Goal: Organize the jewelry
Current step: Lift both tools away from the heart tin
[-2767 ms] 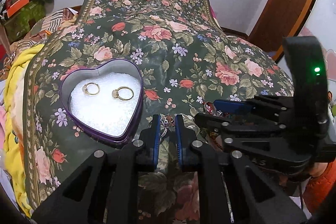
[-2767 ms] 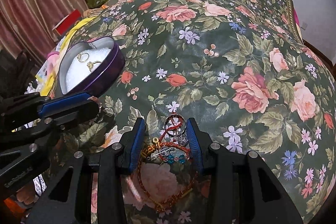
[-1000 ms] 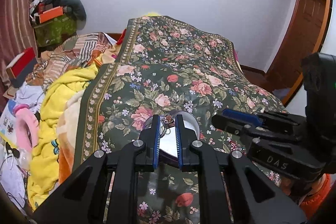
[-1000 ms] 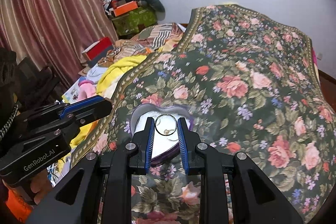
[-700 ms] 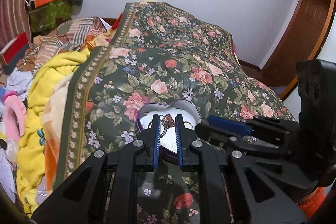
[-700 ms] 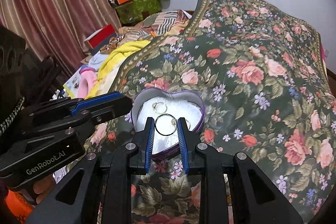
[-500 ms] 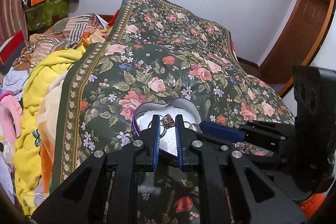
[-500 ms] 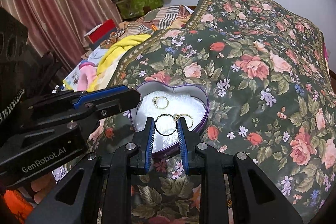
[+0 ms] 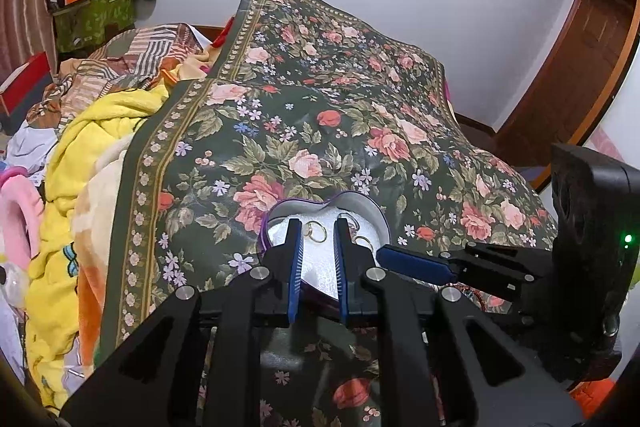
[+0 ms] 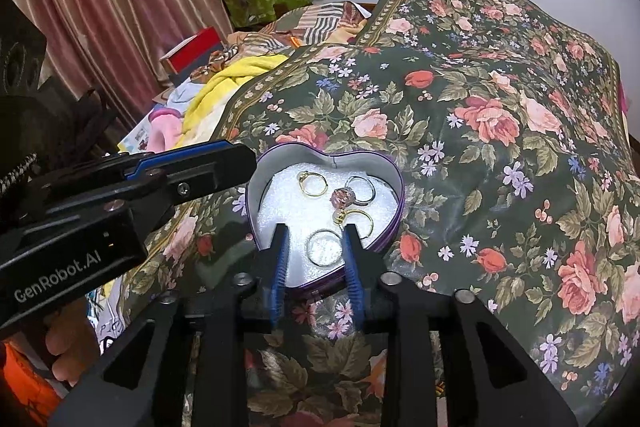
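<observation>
Right gripper (image 10: 314,231): jaws opening. The pads stand either side of a thing but do not press on it.
Between the pads: a silver ring (image 10: 308,247) lies flat on the white padding, free of the left pad. It is just beside the right pad, and I cannot tell whether they touch.
Ring's axis: a round hoop lying flat, so it has no long axis. Any pull-off direction suits it alike.
Way out, as I judge it: up and back toward 6 o'clock, so neither pad drags the hoop.
Left gripper (image 9: 318,225): pads a narrow gap apart with nothing pinched. Only the padding and a gold ring (image 9: 316,231) show through the gap.
Left from right: in the right wrist view it reaches in from 9 o'clock, its tip at the tin's left rim.
Nearer hand: the right one, as the hoop sits inside its jaws.
Beyond, at 12 o'clock: a pink-stone ring (image 10: 343,195).
At 1 o'clock: a second gold ring (image 10: 362,215).
Holder: the heart-shaped tin (image 10: 394,183) holds all the rings. It rests on the floral bedspread (image 10: 480,147).
</observation>
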A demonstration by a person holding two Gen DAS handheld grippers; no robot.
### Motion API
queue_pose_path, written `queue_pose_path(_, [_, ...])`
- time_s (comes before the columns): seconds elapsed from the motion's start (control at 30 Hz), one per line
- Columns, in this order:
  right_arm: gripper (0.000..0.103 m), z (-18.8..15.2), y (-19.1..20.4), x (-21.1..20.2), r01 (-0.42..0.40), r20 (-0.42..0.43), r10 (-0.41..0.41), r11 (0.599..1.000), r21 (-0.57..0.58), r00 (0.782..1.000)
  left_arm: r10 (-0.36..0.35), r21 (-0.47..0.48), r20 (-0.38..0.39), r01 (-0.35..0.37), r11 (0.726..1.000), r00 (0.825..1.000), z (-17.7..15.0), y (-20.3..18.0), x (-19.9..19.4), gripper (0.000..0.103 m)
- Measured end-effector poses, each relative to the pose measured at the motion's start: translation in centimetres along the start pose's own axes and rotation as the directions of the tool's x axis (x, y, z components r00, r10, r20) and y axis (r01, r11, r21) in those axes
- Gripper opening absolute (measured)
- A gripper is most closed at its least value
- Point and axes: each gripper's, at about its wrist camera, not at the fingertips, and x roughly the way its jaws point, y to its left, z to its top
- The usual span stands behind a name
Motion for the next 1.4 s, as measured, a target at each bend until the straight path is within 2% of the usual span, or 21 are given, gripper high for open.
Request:
queue_pose_path(0.03, [0.037, 0.0, 0.0, -0.1, 0.007, 0.004, -0.007, 1.0, -0.002, 1.0, 0.004, -0.001, 0.001, -0.004, 1.0, 1.0, 0.0, 0.1, -0.1, 0.013])
queue_pose_path(0.1, [0.038, 0.0, 0.1, -0.5, 0.019, 0.016, -0.019, 1.0, -0.005, 1.0, 0.013, -0.003, 0.002, -0.013, 1.0, 1.0, 0.0, 0.2, -0.3, 0.013])
queue_pose_path(0.33, [0.038, 0.3, -0.5, -2.2, 0.035, 0.052, -0.036, 0.999, 0.015, 0.998, 0.034, 0.003, 0.016, -0.035, 0.999, 0.999, 0.0, -0.1, -1.4, 0.013])
queue_pose_path(0.67, [0.038, 0.0, -2.4, -5.8, 0.085, 0.125, -0.092, 0.994, 0.065, 0.988, 0.046, 0.05, 0.046, -0.048, 0.998, 0.998, 0.1, -2.5, -3.6, 0.013])
queue_pose_path(0.83, [0.038, -0.8, -4.2, -7.9, 0.116, 0.153, -0.131, 0.988, 0.102, 0.98, 0.043, 0.077, 0.057, -0.047, 0.996, 0.997, 0.0, -4.4, -4.3, 0.028])
queue_pose_path(0.9, [0.038, -1.3, -5.2, -8.7, 0.136, 0.16, -0.155, 0.983, 0.122, 0.975, 0.038, 0.096, 0.056, -0.044, 0.994, 0.998, -0.1, -5.3, -4.4, 0.028])
queue_pose_path(1.17, [0.039, -3.9, -9.7, -11.0, 0.213, 0.146, -0.247, 0.953, 0.214, 0.958, 0.012, 0.175, 0.009, -0.014, 0.985, 1.0, -1.2, -9.2, -3.3, 0.033])
queue_pose_path(1.4, [0.039, -6.3, -12.4, -11.6, 0.247, 0.101, -0.282, 0.931, 0.27, 0.954, -0.012, 0.233, -0.084, 0.032, 0.972, 0.996, -3.0, -11.9, -0.6, 0.035])
